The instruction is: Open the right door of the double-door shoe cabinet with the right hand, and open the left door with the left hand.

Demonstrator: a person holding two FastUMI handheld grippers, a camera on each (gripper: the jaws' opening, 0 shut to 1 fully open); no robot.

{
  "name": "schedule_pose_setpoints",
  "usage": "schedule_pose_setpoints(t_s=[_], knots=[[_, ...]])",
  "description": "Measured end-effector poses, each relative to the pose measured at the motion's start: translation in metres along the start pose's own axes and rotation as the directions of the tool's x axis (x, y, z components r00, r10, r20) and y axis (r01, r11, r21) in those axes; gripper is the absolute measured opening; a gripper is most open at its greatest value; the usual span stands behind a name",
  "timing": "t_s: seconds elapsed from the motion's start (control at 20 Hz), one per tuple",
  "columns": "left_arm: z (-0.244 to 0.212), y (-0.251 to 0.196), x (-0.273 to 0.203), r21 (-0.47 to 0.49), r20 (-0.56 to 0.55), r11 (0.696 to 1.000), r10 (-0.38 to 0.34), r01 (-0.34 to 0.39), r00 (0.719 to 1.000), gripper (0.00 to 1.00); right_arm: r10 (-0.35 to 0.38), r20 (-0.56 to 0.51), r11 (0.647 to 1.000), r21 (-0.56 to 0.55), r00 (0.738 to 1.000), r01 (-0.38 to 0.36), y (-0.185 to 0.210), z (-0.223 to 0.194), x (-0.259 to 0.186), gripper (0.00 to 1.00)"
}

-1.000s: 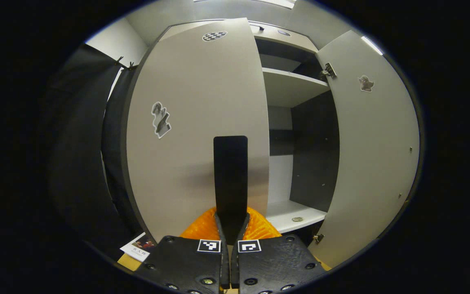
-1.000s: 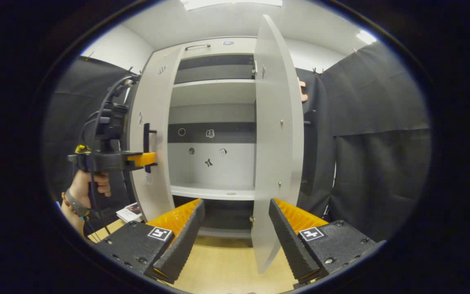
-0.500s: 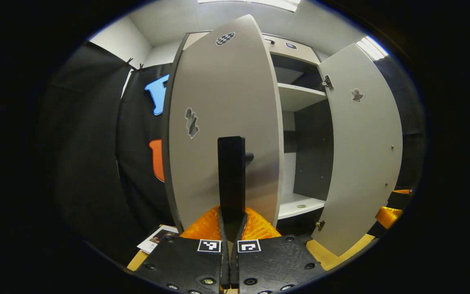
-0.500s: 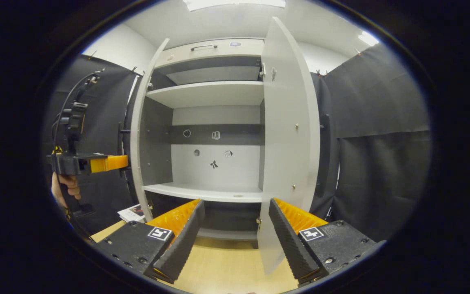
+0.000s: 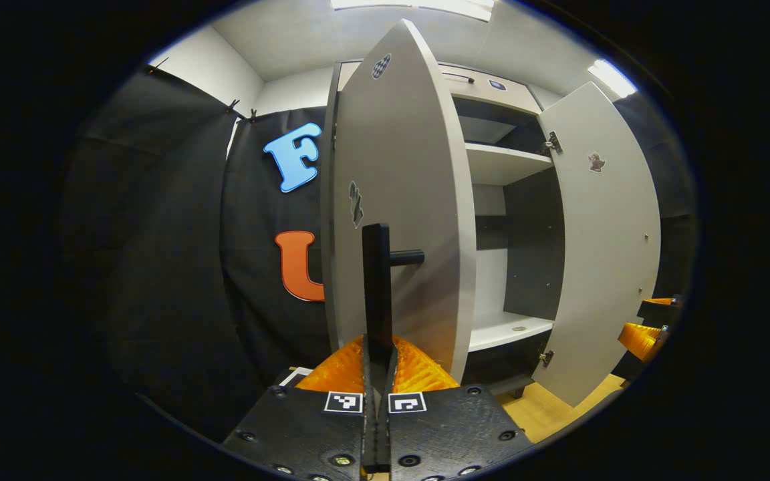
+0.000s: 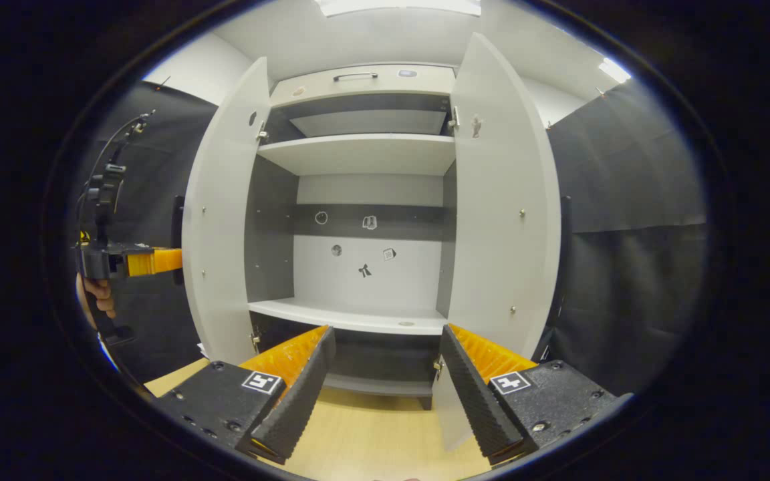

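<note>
- Swung wider than a moment ago, the left door (image 6: pixel 218 220) now stands fully open beside the cabinet (image 6: pixel 365 220)
- Left gripper (image 5: pixel 377 347) has its jaws clamped on the door handle (image 5: pixel 376 280), held out at the far left by a hand (image 6: pixel 94 297)
- Right door (image 6: pixel 502 214) stands open on the right
- Right gripper (image 6: pixel 385 374) hangs near the cabinet front, jaws wide, gripping nothing

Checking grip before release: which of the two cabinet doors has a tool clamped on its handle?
The left door. The left tool is shut on its handle; the right door stands free, right tool open.
</note>
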State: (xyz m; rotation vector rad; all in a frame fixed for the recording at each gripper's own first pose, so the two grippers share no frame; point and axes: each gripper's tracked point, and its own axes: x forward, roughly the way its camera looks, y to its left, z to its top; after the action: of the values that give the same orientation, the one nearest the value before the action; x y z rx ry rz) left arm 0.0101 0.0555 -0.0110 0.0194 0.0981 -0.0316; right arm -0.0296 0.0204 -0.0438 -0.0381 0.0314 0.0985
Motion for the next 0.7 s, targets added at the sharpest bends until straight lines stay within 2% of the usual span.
schedule_pose_setpoints(t_s=[0.2,0.5,0.6,0.7], knots=[[-0.001,0.021,-0.006,-0.002,-0.011,1.0,0.031,-0.031,0.999,0.0,0.003,-0.001,1.0,0.005,1.0,-0.003,0.005,-0.001,0.004,0.98],[-0.008,0.08,-0.011,0.03,-0.016,0.993,0.117,-0.116,0.993,0.0,0.017,-0.013,1.0,0.0,1.0,-0.017,0.015,-0.004,0.013,0.98],[-0.011,0.086,-0.011,-0.041,-0.029,0.996,0.08,-0.081,0.996,0.0,0.023,-0.014,1.0,-0.01,1.0,-0.024,0.02,-0.004,0.015,0.98],[-0.01,0.095,-0.011,-0.043,-0.029,0.998,0.051,-0.052,0.998,0.0,0.028,-0.018,1.0,-0.013,0.999,-0.028,0.024,-0.005,0.017,0.98]])
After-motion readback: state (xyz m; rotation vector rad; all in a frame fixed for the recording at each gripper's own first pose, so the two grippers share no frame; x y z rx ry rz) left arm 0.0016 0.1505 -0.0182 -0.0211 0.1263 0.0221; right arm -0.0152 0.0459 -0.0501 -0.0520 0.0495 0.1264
